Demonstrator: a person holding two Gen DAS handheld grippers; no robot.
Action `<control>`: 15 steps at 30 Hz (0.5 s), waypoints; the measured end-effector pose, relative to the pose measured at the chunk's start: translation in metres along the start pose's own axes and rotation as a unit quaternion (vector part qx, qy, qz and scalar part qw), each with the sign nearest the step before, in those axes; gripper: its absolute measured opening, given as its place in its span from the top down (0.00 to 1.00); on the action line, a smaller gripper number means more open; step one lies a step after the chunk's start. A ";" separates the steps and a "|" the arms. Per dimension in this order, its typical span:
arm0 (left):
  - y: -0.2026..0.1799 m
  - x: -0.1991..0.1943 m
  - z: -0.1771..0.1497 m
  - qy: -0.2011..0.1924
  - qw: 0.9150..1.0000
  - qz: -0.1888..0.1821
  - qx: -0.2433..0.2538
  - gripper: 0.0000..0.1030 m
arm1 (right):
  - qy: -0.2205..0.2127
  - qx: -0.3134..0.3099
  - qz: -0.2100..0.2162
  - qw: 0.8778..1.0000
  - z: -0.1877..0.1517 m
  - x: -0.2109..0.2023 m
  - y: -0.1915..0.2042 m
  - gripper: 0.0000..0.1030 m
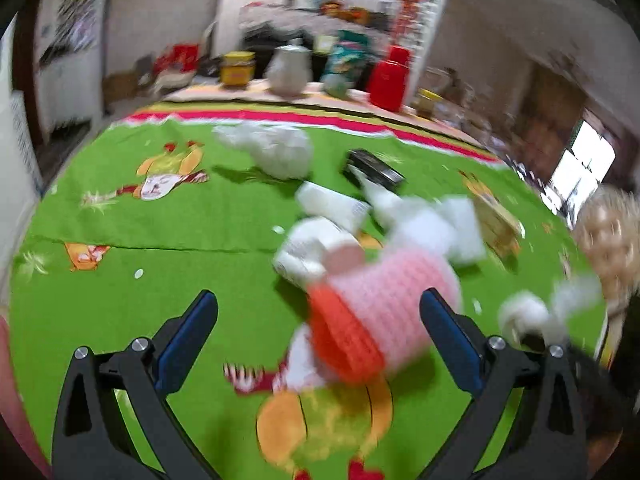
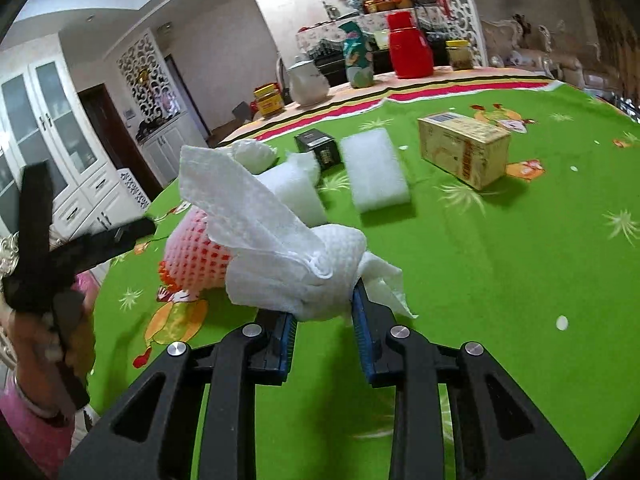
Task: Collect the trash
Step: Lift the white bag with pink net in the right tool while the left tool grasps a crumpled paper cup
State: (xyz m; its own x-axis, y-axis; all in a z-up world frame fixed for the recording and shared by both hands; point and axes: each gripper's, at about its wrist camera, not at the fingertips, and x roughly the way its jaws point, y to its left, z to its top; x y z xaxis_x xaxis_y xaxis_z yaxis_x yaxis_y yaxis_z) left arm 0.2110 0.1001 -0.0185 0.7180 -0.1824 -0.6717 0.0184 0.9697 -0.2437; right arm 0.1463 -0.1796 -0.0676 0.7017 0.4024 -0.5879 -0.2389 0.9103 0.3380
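Note:
My right gripper (image 2: 324,308) is shut on a crumpled white paper towel (image 2: 280,248), held just above the green tablecloth (image 2: 500,280). Behind the towel lies a pink and orange foam fruit net (image 2: 192,256). In the blurred left wrist view, my left gripper (image 1: 318,296) stands open, and the foam net (image 1: 376,312) lies between and just beyond its fingertips, untouched. The right gripper with its towel (image 1: 532,316) shows at that view's right edge. Two white foam blocks (image 2: 374,170), a yellow carton (image 2: 464,150), a small black box (image 2: 320,146) and a white wad (image 2: 256,154) lie farther back.
A red thermos (image 2: 410,46), a white teapot (image 2: 306,80), a patterned vase (image 2: 358,58) and a yellow-lidded jar (image 2: 270,100) stand along the table's far edge. White cabinets (image 2: 52,128) line the left wall. A hand holds the left gripper (image 2: 60,256) at the table's left edge.

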 end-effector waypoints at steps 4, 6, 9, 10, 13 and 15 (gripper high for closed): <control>0.010 0.032 0.030 0.020 0.998 0.007 -0.059 0.08 | -0.008 0.016 0.004 1.000 0.000 -0.006 -0.006 0.73; 0.007 0.047 0.039 0.040 0.997 0.002 -0.062 0.08 | -0.008 0.015 0.001 1.000 0.000 -0.005 -0.007 0.73; -0.003 0.073 0.042 0.069 0.996 0.024 -0.044 0.12 | -0.005 0.008 -0.002 1.000 -0.002 -0.004 -0.004 0.72; -0.005 0.080 0.040 0.079 0.996 0.029 -0.037 0.18 | -0.006 0.006 -0.003 1.000 -0.002 -0.004 -0.004 0.72; -0.003 0.091 0.030 0.094 0.995 0.016 -0.037 0.31 | -0.005 0.000 -0.008 1.000 -0.004 -0.005 -0.004 0.72; 0.000 0.077 0.025 0.065 0.997 0.009 -0.038 0.31 | -0.005 0.000 -0.006 1.000 -0.005 -0.006 -0.005 0.72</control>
State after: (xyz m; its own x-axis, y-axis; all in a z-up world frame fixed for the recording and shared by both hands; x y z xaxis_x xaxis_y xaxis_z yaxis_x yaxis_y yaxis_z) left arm 0.2833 0.0904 -0.0525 0.6221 -0.1902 -0.7595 -0.0487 0.9588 -0.2800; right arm 0.1396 -0.1863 -0.0697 0.7113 0.3901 -0.5848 -0.2304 0.9153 0.3303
